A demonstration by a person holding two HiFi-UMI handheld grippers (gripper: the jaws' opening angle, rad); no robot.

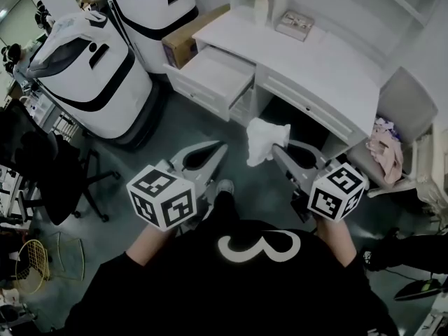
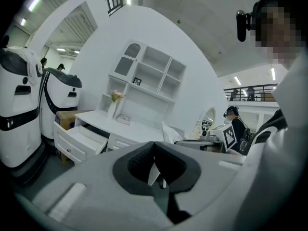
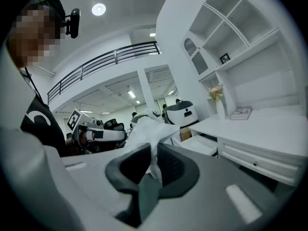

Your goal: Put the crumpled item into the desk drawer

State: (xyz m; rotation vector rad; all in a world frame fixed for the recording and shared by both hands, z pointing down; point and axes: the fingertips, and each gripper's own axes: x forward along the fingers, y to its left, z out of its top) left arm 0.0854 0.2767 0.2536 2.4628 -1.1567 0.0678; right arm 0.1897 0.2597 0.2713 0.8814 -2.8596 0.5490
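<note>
The white tabletop [image 1: 329, 54] bears a vase of flowers [image 1: 261, 7] near its back edge, with a flat patterned box [image 1: 294, 24] just beside it; its left drawer [image 1: 213, 72] stands pulled open; on the grey floor [image 1: 192, 128] stand two white machines [image 1: 91, 75], a cardboard box [image 1: 183, 42] and a black office chair [image 1: 56, 173].

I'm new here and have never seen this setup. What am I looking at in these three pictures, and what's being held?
No robot: a person holds a two-jaw gripper in each hand; the marker cubes are part of them. One picture is taken from the person's head, looking down; the other two come from cameras on the grippers. The right gripper is clamped on a crumpled white cloth. The left gripper is shut and empty. Ahead stands a white desk with one drawer pulled open and a vase on top.
</note>
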